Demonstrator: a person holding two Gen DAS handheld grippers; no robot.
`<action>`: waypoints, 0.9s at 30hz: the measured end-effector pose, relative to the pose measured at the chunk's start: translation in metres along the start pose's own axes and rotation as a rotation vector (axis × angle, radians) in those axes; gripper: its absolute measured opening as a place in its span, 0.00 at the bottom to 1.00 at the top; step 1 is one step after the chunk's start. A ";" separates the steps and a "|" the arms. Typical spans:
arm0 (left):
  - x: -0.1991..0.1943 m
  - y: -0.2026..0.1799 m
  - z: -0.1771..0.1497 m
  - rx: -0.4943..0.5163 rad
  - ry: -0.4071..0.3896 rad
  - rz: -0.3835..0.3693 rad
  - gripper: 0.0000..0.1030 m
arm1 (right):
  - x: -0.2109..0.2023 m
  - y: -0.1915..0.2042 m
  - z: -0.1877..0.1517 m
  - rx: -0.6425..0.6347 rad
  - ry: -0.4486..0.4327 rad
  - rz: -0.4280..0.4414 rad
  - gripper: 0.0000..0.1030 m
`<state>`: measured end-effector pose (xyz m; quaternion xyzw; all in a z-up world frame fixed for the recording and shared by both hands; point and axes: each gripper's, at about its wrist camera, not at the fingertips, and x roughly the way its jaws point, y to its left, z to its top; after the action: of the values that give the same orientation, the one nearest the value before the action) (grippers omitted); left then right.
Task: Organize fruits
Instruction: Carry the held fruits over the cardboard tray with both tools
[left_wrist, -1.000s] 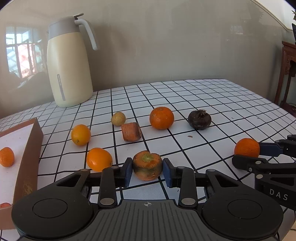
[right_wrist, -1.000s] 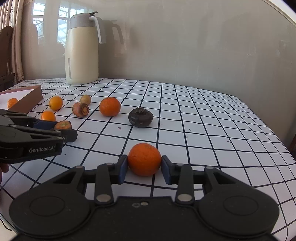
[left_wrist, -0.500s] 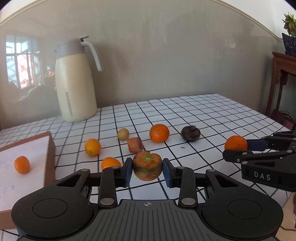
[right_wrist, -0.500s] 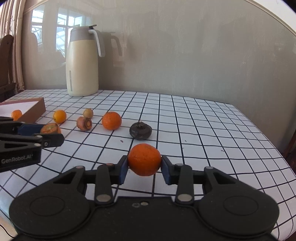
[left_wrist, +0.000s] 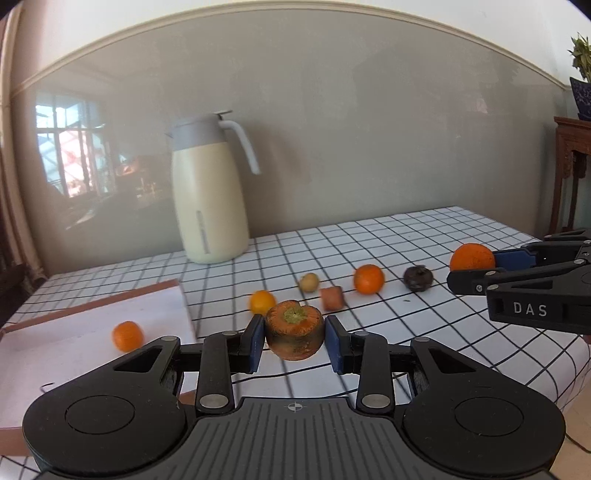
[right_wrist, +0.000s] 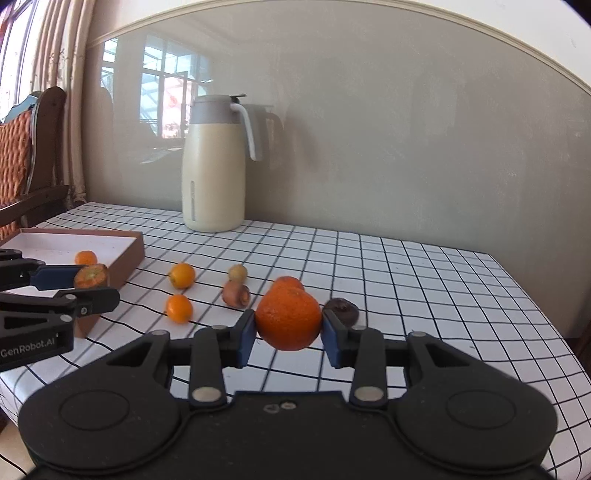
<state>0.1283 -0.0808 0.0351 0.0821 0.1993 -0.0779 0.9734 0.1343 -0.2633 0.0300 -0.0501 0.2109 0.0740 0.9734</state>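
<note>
My left gripper (left_wrist: 294, 341) is shut on a carrot stub (left_wrist: 294, 334) with a green-brown top, held above the table near the corner of the brown box (left_wrist: 92, 306). It also shows in the right wrist view (right_wrist: 90, 277). My right gripper (right_wrist: 289, 330) is shut on an orange (right_wrist: 289, 318), held above the table; it shows in the left wrist view (left_wrist: 472, 257) too. One small orange (left_wrist: 127, 335) lies in the box. On the table lie two small oranges (right_wrist: 181, 275) (right_wrist: 178, 308), a carrot piece (right_wrist: 236, 294), a pale round fruit (right_wrist: 237, 272), another orange (left_wrist: 368, 279) and a dark fruit (left_wrist: 417, 278).
A cream jug (left_wrist: 208, 192) with a grey lid stands at the back of the checked tablecloth (right_wrist: 424, 280), against the grey wall. A wooden chair (right_wrist: 22, 155) stands at the far left. A dark wooden stand (left_wrist: 572, 170) with a plant is at the right.
Both grippers have risen from the table with their loads. The left gripper has swung left toward the box; the right has followed, so the loose fruits now sit farther ahead.
</note>
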 end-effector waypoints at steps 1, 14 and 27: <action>-0.003 0.005 -0.001 -0.006 -0.004 0.010 0.34 | -0.001 0.005 0.002 -0.006 -0.004 0.007 0.29; -0.024 0.062 -0.009 -0.066 -0.022 0.100 0.34 | -0.003 0.060 0.024 -0.056 -0.057 0.098 0.28; -0.050 0.107 -0.019 -0.117 -0.052 0.186 0.34 | 0.002 0.114 0.037 -0.097 -0.085 0.198 0.28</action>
<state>0.0956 0.0326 0.0515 0.0412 0.1696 0.0223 0.9844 0.1322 -0.1464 0.0555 -0.0727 0.1697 0.1820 0.9658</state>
